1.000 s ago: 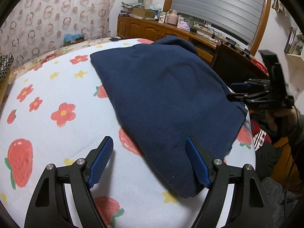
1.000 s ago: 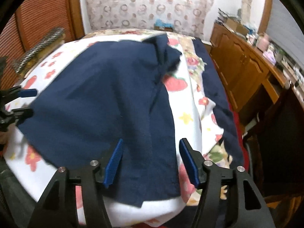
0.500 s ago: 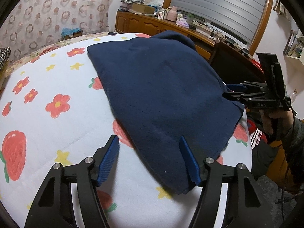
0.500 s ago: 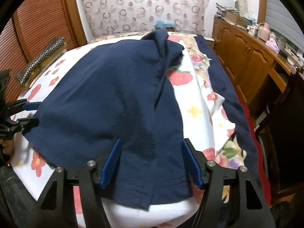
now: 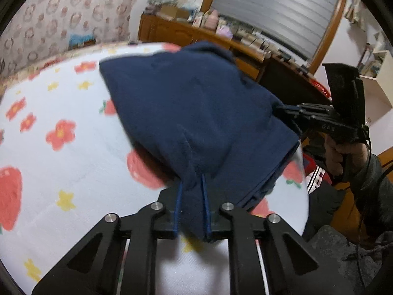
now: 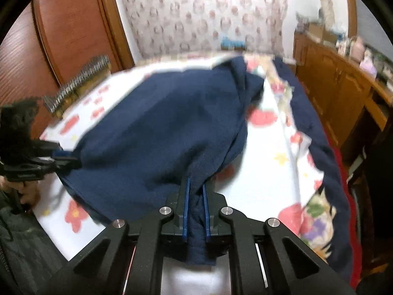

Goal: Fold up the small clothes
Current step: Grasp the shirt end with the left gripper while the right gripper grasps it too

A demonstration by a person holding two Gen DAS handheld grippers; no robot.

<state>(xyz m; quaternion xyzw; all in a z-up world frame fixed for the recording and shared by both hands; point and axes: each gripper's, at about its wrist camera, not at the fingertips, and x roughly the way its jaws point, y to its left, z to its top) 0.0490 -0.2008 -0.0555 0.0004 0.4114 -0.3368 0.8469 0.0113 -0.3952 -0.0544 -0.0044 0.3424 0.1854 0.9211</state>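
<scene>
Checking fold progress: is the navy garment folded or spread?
Mostly spread: the navy garment covers the bed, its near edge bunched in both grippers.

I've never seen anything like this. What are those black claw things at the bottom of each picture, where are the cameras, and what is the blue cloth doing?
There is no robot here. A person holds a hand tool in each hand, each a two-finger clamp with a wide-angle camera looking along its fingers. One picture comes from the left gripper, the other from the right gripper, so each shows its own black frame at the bottom. Each camera also catches the other tool at the side, held in the person's hand. A navy garment lies on a bed sheet printed with strawberries and flowers. Both clamps are shut on the garment's near edge, one at each corner, which looks like the start of a fold.
</scene>
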